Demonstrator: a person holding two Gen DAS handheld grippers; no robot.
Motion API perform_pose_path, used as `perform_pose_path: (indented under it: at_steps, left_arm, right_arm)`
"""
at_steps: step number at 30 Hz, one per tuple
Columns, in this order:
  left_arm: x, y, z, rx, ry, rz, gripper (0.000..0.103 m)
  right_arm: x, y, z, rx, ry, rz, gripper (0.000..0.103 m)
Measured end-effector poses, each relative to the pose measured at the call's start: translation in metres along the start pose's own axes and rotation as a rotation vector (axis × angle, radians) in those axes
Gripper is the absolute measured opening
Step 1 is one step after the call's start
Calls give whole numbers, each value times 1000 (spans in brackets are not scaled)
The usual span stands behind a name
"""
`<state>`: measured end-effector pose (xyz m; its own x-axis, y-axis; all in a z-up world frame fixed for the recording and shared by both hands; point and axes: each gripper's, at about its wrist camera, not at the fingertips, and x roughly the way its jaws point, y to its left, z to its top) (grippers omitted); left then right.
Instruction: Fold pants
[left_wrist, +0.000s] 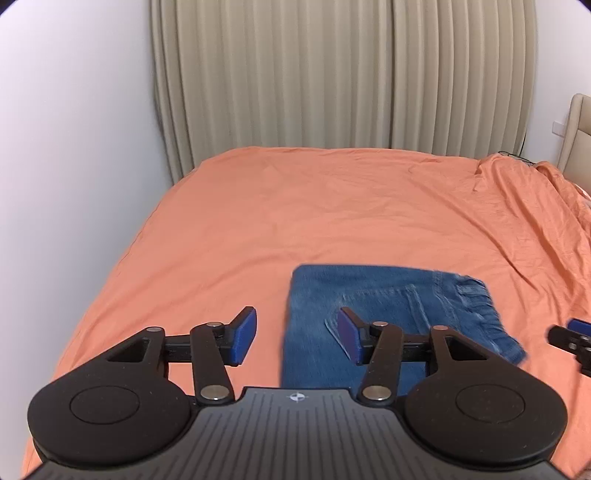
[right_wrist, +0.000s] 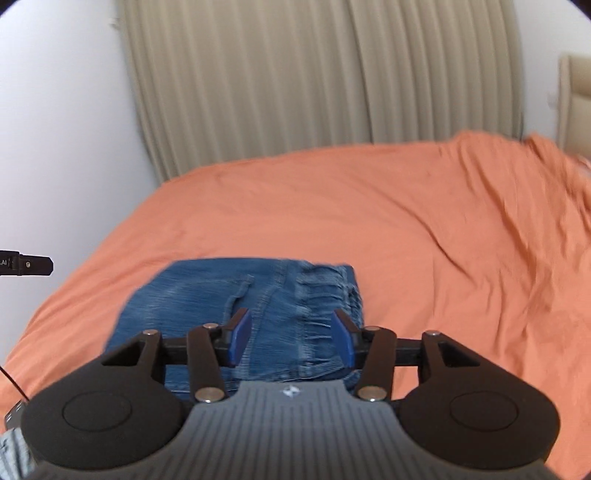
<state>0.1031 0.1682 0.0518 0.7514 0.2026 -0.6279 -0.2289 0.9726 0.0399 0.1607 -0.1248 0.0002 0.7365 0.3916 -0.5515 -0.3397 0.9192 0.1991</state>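
One pair of blue denim pants (left_wrist: 373, 314) lies folded into a compact rectangle on a bed (left_wrist: 258, 221) covered by one orange sheet, near the bed's front edge. Its gathered waistband (right_wrist: 328, 295) faces right. Two grippers hover above it, neither touching the fabric. The left gripper (left_wrist: 297, 336) has its two blue pads (left_wrist: 245, 334) spread apart with nothing between them; it sits over the pants' left edge. The right gripper (right_wrist: 291, 338) also has its two pads apart and empty, positioned over the waistband end. One pleated beige curtain (left_wrist: 332, 74) hangs behind the bed, with one padded headboard (left_wrist: 578, 125) at the right.
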Motion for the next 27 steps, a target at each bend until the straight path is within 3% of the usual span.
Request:
perform_pose_path:
  at_steps: [10,12,16,27]
  left_arm:
    - [-26,-23,-59,-73,80,37,62]
    - [-25,-25,-66,-84,103,30,62]
    - [-27,-33,-80,-93,131,17,62]
    - [-24,-46,-100,-74,141,39,63]
  right_arm:
    - [-57,36,-32,-56,-18,15,46]
    - [-58,38,-40,-56,-8,9,47]
    - [-61,40,-54,-46,23,23,58]
    - [-59,49,-71,-80,61,19,60]
